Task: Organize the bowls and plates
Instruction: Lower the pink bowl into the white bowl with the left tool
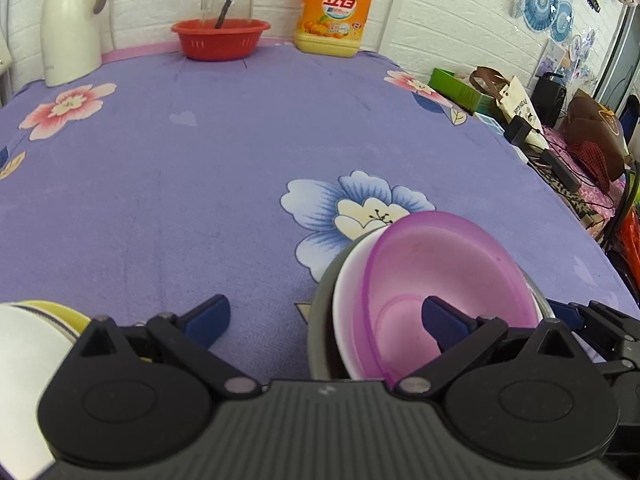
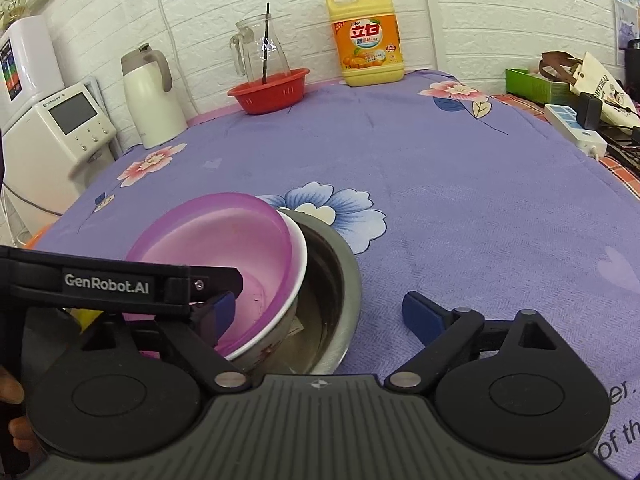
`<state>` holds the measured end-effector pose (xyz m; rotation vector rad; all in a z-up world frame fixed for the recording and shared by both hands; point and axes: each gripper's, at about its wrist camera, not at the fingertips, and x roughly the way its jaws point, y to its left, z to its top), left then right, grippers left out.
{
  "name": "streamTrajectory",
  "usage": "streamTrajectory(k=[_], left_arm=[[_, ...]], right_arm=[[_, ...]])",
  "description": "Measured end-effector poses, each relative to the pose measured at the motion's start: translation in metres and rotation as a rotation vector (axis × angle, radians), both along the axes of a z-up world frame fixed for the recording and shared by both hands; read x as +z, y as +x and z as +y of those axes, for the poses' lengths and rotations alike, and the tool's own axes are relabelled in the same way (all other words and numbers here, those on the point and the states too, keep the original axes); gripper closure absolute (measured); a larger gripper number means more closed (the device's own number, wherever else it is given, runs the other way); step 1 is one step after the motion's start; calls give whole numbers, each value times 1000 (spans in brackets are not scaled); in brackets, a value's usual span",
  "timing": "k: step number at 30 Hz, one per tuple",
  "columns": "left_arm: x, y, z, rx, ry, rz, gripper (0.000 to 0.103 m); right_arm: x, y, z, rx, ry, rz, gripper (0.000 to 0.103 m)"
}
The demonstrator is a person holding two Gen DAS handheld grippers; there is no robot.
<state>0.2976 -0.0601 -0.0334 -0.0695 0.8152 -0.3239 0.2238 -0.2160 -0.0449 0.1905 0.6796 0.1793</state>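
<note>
"GenRobot.AI" on the left claw (image 2: 218,312); "立白" on the detergent jug (image 2: 366,40).

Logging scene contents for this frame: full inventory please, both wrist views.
purple bowl: 1, translucent purple, nested tilted in white bowl
white bowl: 1, white, inside steel bowl
steel bowl: 1, silver, near table centre
yellow-rimmed dish: 1, white and yellow, left view's near left
red basket: 1, red, far edge, holds glass pitcher
detergent jug: 1, yellow
thermos: 1, white
tablecloth: 1, purple floral
left gripper: open
right gripper: open
</note>
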Motion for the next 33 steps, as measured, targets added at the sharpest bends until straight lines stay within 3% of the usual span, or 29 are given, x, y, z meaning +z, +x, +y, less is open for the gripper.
streamTrajectory(k=[4,6,10,12,14,18,24,33], left_arm=[[0,-3,1,8,-20,-8,10],[2,-6,3,-6,-41,-5,21],[4,-11,4,-19,-83,5,34],[6,-13,1,-34,-120,18,54],[10,-16,-6,-46,-109,14,63],[13,-16,-7,-45,-157,38,63],[39,-29,12,-19,-189,-40,63],[61,-70,116,270,-109,-137,63]], right_arm=[[-1,0,4,24,15,-14,4],[1,-2,8,37,31,-16,13],[1,-5,9,23,51,-9,14],[2,-6,11,5,48,-5,15],[4,-9,12,-9,53,3,17],[13,-18,13,-43,24,-4,15],[38,-25,27,-29,-9,-80,15],[50,-9,120,257,69,-121,13]])
